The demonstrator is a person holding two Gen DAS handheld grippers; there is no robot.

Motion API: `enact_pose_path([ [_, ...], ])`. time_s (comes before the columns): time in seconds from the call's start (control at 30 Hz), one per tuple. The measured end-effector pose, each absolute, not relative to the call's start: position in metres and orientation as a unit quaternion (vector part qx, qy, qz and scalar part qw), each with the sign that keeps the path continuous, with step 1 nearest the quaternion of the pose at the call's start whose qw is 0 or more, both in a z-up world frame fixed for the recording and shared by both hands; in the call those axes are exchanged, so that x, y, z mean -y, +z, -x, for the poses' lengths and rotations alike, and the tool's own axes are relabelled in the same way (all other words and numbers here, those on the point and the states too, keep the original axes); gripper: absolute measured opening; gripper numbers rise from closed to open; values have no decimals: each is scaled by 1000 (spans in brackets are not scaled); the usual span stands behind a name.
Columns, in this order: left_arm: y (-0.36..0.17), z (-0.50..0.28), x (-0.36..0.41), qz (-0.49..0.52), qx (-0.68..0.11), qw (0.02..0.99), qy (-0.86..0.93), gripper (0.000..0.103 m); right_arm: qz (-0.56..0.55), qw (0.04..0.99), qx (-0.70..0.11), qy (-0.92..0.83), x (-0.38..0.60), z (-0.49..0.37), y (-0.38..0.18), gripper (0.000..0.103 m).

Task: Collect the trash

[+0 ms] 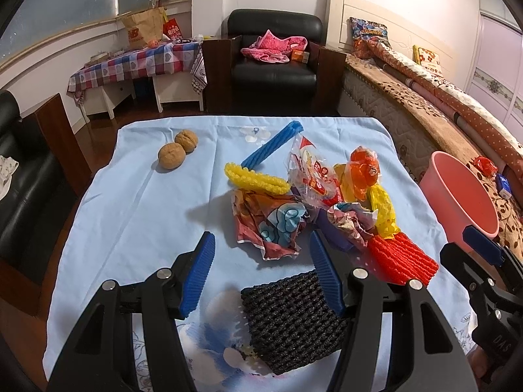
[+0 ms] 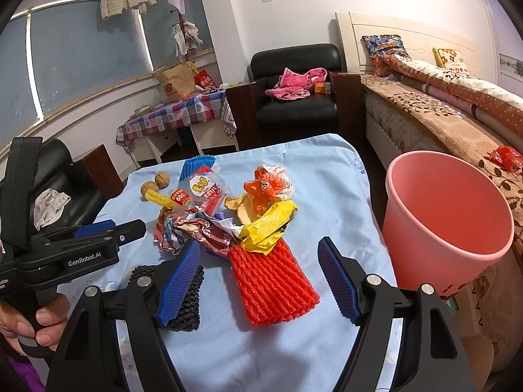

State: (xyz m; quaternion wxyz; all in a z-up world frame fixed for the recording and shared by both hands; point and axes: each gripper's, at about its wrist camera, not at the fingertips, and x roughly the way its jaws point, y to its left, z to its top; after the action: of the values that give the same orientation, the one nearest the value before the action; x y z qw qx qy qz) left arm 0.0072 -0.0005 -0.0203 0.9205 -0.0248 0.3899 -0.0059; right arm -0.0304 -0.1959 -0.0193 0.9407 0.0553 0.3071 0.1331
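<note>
A pile of trash lies on the blue cloth (image 1: 137, 202): a black foam net (image 1: 291, 320), a red foam net (image 2: 271, 281), a crumpled patterned wrapper (image 1: 268, 225), a clear snack bag (image 1: 310, 173), yellow and orange wrappers (image 2: 268, 225), a yellow net (image 1: 255, 178) and a blue net (image 1: 271, 145). My left gripper (image 1: 261, 254) is open above the black net's far edge, in front of the patterned wrapper. My right gripper (image 2: 260, 261) is open, its fingers either side of the red net. The pink bin (image 2: 444, 215) stands at the table's right edge.
Two walnuts (image 1: 178, 150) lie at the far left of the cloth. A bed (image 1: 441, 114) runs along the right behind the bin. A black armchair (image 1: 274, 62) and a checked side table (image 1: 137, 65) stand beyond the table.
</note>
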Motion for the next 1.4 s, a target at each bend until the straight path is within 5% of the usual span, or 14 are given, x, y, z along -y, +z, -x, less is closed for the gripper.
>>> enact_pose_path([
  [0.97,-13,2,-21,26,-382,921,-65,61,-67,932,-333,127,210,25,-26,70],
  [1.4,-46,6,-23,14,-451,881,-141,61,-70,920,-361,137,210,20,-37,70],
])
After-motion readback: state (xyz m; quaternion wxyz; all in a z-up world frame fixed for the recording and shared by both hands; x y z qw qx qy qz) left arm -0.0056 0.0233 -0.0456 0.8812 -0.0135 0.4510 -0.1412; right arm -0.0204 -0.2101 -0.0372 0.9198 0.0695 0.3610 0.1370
